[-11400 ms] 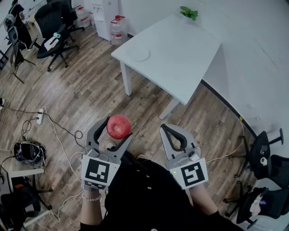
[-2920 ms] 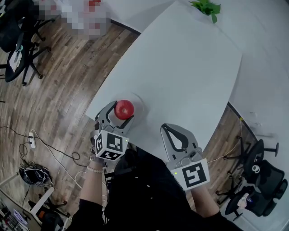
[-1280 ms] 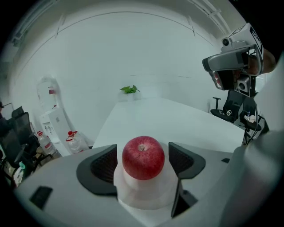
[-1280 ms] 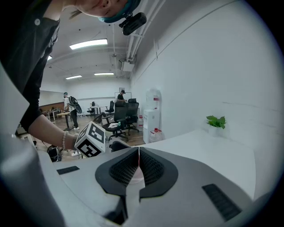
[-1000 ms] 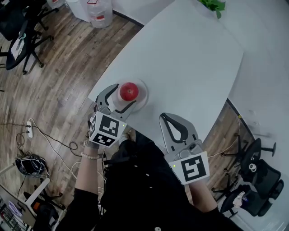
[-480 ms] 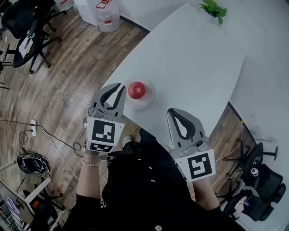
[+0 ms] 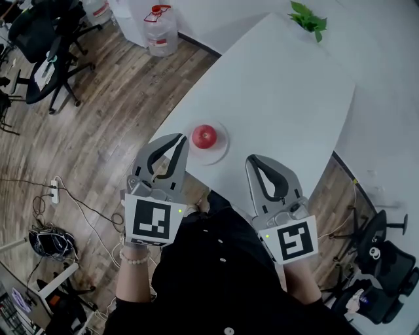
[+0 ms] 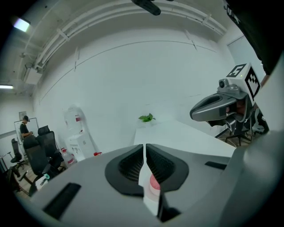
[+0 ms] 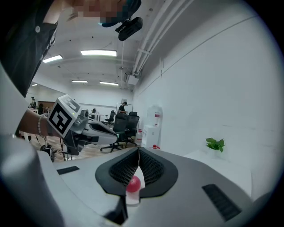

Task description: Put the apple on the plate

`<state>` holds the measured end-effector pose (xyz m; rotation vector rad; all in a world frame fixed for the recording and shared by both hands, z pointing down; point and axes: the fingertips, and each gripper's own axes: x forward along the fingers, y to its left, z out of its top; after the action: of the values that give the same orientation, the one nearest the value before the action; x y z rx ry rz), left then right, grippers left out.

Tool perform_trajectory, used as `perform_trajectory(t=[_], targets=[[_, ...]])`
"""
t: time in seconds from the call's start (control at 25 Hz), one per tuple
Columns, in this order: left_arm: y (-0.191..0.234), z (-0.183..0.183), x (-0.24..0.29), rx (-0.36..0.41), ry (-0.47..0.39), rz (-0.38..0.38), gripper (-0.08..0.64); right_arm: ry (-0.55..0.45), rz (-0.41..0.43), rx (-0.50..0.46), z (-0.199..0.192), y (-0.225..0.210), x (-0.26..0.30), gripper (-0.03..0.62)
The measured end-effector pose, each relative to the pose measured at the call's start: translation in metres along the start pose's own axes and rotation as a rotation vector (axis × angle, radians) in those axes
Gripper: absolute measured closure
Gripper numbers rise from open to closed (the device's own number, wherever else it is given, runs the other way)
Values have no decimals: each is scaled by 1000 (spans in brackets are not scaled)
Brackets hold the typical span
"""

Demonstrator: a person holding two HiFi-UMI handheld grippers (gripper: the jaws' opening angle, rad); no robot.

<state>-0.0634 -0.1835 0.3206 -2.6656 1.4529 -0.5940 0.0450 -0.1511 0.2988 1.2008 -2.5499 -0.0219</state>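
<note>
The red apple rests on a small white plate near the corner of the white table. My left gripper hangs just left of the plate and clear of it. Its jaws have just been closing with nothing between them and now stand shut. My right gripper is shut and empty, to the right of the plate over the table edge. In the left gripper view the apple shows beyond the shut gripper. In the right gripper view the apple sits beyond the shut gripper.
A potted plant stands at the table's far end. On the wooden floor are a water bottle, office chairs at the left, cables and another chair at the right.
The left gripper, earlier open around the apple on the plate, has drawn back from it, risen and shut empty. The apple stays on the plate. The right gripper rose a little.
</note>
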Motion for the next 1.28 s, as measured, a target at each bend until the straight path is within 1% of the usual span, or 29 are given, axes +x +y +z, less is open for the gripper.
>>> perform_trajectory(t=[0.08,0.24,0.56,0.68,0.92,1.28], targets=[[0,5,-9,-10,-2,11,531,-9,-3,-6,4,2,-2,551],[-2,11,-21,2,-10,13,531,-9,-2,-23,7,3,-5,551],[-3,15,-27,23,-10,38,531,-12,-13,-39,11,-4,-7,551],[-5,15,-27,35,-13,44,531,-23,-5,-47,11,-3,-6,551],[-9,17,-31,31,-16,46,531,-16,28,-74,12,7,-10,551],[-10,16,-27,23,-15,44,531,-2,38,-88,8,8,-10,551]])
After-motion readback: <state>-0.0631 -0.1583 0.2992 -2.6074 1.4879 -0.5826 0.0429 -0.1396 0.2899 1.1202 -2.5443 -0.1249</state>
